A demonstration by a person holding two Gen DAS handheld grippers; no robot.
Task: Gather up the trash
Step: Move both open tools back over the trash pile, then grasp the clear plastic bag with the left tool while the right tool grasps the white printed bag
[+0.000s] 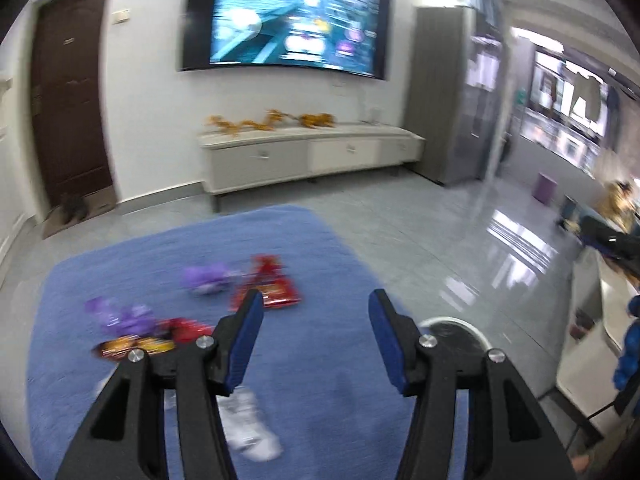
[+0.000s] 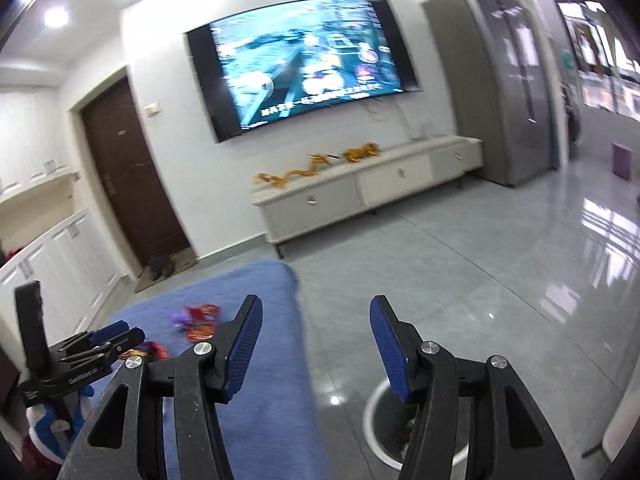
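Several snack wrappers lie on a blue cloth-covered table (image 1: 312,408): a red one (image 1: 267,286), a purple one (image 1: 208,278), another purple one (image 1: 120,314), a red-and-yellow one (image 1: 160,338) and a white one (image 1: 250,426) under the fingers. My left gripper (image 1: 316,312) is open and empty above the table. My right gripper (image 2: 316,316) is open and empty, over the table's right edge (image 2: 308,360). A white-rimmed trash bin (image 2: 378,408) stands on the floor below it; it also shows in the left wrist view (image 1: 452,326). The left gripper shows in the right wrist view (image 2: 116,334).
A white TV cabinet (image 1: 312,152) stands against the far wall under a large screen (image 1: 288,16). A dark door (image 1: 68,100) is at the left. Glossy grey floor tiles (image 1: 460,240) stretch to the right. A grey cupboard (image 2: 500,80) stands at the right.
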